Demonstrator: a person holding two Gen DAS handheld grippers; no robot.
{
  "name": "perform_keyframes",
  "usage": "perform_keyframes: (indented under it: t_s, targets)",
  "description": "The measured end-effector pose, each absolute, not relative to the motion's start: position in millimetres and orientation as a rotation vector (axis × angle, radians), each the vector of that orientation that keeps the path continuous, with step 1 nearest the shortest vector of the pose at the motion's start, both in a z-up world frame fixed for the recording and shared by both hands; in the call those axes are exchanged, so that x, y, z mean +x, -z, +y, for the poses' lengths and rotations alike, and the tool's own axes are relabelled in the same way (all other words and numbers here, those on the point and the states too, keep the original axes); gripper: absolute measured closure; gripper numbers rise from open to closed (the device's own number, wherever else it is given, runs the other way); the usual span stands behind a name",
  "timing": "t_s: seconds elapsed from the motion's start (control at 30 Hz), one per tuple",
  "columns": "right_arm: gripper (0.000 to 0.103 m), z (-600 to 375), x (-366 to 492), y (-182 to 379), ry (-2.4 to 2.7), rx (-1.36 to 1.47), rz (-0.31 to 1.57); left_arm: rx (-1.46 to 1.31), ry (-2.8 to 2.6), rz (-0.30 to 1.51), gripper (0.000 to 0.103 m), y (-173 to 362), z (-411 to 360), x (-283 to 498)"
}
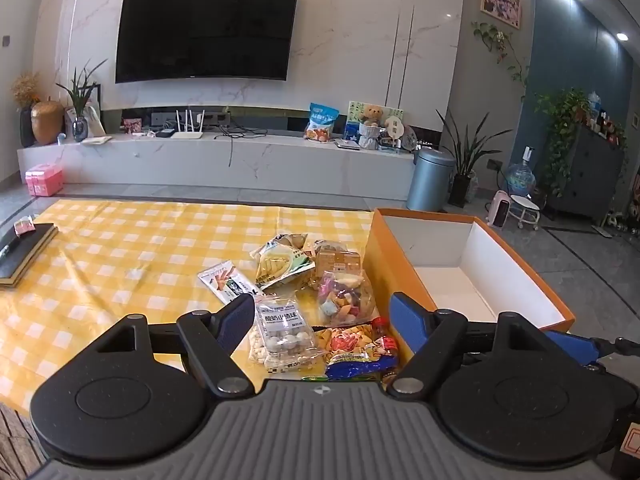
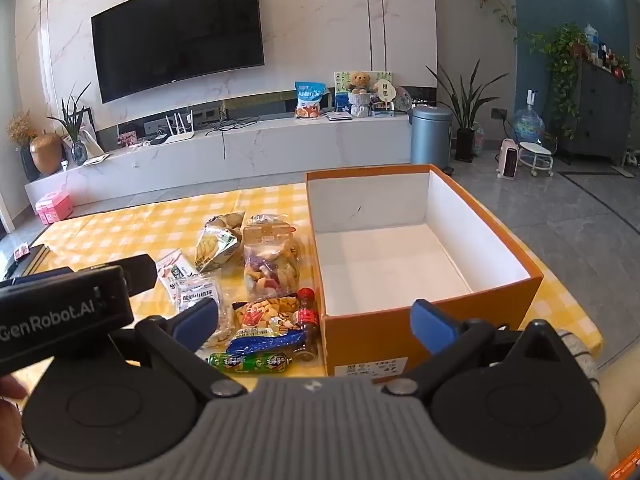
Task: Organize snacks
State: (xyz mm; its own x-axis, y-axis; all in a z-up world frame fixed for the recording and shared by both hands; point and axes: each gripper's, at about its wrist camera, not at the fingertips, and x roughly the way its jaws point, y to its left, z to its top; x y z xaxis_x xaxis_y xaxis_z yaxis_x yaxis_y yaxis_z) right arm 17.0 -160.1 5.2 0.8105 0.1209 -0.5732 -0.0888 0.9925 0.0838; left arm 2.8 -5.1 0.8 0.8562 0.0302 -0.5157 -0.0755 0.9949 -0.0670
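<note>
Several snack packs lie on the yellow checked cloth left of an orange box with a white, empty inside. Among them are a clear bag of white balls, a bag of colourful chips, a yellow-green pack, a long white pack, a blue-ended snack bag, a small cola bottle and a green sausage stick. My left gripper is open and empty above the near snacks. My right gripper is open and empty over the box's near left corner.
Dark notebooks lie at the cloth's left edge. Beyond the table are a white TV bench, a grey bin and potted plants. The left gripper's body shows at the left of the right wrist view.
</note>
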Motion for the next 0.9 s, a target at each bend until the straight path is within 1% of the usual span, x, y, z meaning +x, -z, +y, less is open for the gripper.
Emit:
perform_keyframes:
  t_s: [0.2, 0.3, 0.47, 0.9]
  targets:
    - [0.003, -158, 17, -4, -0.101, 0.020, 0.617, -0.111, -0.043, 0.525, 0.013, 5, -2, -4]
    - [0.003, -156, 16, -3, -0.097, 0.007, 0.621, -0.091, -0.049, 0.545, 0.012, 7, -3, 0]
    - [0.003, -161, 23, 2, -0.096, 0.050, 0.645, -0.110, -0.037, 0.566, 0.012, 8, 0, 2]
    - [0.003, -160, 20, 4, -0.081, 0.041, 0.662, -0.105, -0.043, 0.580, 0.012, 11, -3, 2]
